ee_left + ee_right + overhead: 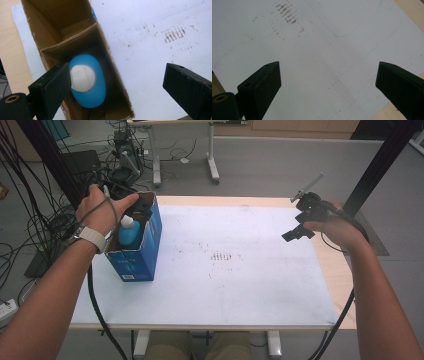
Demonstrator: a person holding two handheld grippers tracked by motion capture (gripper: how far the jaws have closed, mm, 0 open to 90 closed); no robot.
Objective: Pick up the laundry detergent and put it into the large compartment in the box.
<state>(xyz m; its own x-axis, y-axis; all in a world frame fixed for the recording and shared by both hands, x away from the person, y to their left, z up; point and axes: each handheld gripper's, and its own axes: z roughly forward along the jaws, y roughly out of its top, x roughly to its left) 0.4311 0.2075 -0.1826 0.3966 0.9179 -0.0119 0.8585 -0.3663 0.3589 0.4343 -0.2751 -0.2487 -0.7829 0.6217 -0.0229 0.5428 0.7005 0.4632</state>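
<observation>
— High view: what do we see on the desk (280, 295)?
— We see a white sheet (240, 285), brown-smudged at centre; a blue bottle (129, 232) inside an open box (147, 255) at the left edge.
— Our grippers?
— Left gripper (116, 82) gapes above the box; right gripper (328, 82) gapes near the right edge. Cables (30, 220) litter the floor (270, 165) beyond.

I read even, diffuse overhead light, fairly bright, no hard glare. The white paper-covered table top (240, 270) looks slightly washed and bluish. The open blue cardboard box (150, 245) throws only a soft shadow; its inside is dim in the left gripper view. The blue bottle with white cap (83, 78) is soft, out of focus. Both gripper views are grainy, jaw edges slightly blurred.
</observation>
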